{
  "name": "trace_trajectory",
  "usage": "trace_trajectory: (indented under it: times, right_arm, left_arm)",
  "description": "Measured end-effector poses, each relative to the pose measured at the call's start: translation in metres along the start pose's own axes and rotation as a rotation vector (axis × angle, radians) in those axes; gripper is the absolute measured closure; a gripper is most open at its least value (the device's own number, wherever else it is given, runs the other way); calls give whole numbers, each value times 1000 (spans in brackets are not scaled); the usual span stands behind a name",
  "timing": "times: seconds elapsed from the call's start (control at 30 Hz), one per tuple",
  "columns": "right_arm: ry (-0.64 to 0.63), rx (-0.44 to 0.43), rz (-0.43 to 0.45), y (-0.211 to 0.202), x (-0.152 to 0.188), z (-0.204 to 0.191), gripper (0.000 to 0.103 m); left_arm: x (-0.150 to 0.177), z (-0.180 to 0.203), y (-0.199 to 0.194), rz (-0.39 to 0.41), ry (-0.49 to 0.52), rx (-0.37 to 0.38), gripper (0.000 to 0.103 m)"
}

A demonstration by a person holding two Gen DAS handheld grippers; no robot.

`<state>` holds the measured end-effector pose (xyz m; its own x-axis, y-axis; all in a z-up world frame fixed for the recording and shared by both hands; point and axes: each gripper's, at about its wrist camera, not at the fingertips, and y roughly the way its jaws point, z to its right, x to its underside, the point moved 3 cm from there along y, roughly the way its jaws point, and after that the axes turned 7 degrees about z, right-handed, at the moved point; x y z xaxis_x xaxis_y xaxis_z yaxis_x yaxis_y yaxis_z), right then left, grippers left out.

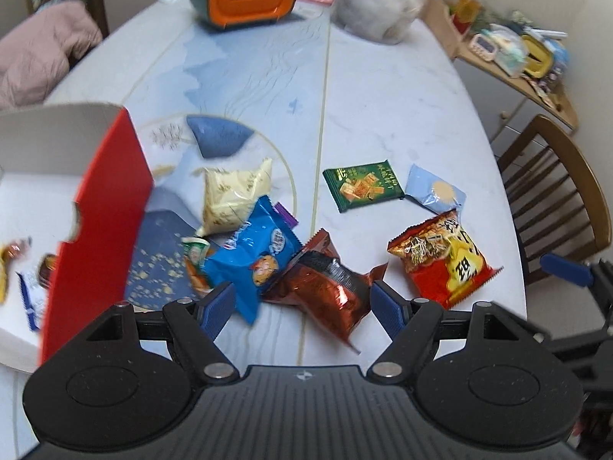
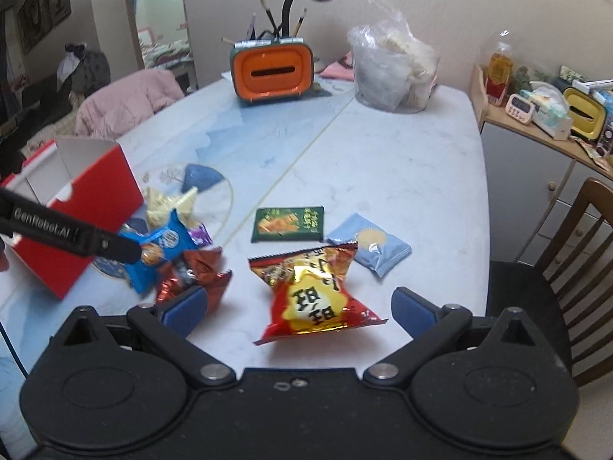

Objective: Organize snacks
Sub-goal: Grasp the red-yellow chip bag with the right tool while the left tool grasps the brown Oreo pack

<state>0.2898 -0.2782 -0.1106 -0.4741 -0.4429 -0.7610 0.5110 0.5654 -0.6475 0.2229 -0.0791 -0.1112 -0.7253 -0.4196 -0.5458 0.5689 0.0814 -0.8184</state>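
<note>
Both tongs gape empty. The left tongs (image 1: 302,303) frame the dark red foil packet (image 1: 325,287) at lower centre; the right tongs (image 2: 299,308) frame the red-yellow snack bag (image 2: 314,295). Each should close on its bag's middle, then carry it to the red box (image 1: 95,211) at left on the bench (image 1: 383,115).

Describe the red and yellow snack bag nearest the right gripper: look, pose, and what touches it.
The red and yellow snack bag is a glossy, puffed foil pillow pack with crimped, serrated end seals, a yellow patch with bold dark characters, and pictured snacks near its far end. It appears sealed and lies flat on the white table, ahead of the open right gripper, whose pads do not touch it. Its far corner reaches the pale blue packet; contact there is unclear.
</note>
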Motion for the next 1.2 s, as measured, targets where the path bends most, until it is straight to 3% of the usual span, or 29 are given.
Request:
trace_trajectory:
  times: [0.47,0.73,0.97,1.1,1.2]
  right_arm:
    - [-125,-62,-91,59,-4,0,1]
    - [-145,-40,-148,87,5,-2,3]
    - [-126,-27,-168,95,12,-4,19]
    - [-113,-11,-162,92,14,-5,27]
    - [-82,-8,-154,88,14,-4,34]
  left_arm:
    - [-10,-1,63,-141,-273,-65,26]
    - [-2,2,80,-173,-307,-93,26]
    - [4,-3,84,-169,-316,-101,28]
    - [5,-4,80,-154,-331,-89,36]
    - [5,-4,78,-146,-336,-72,48]
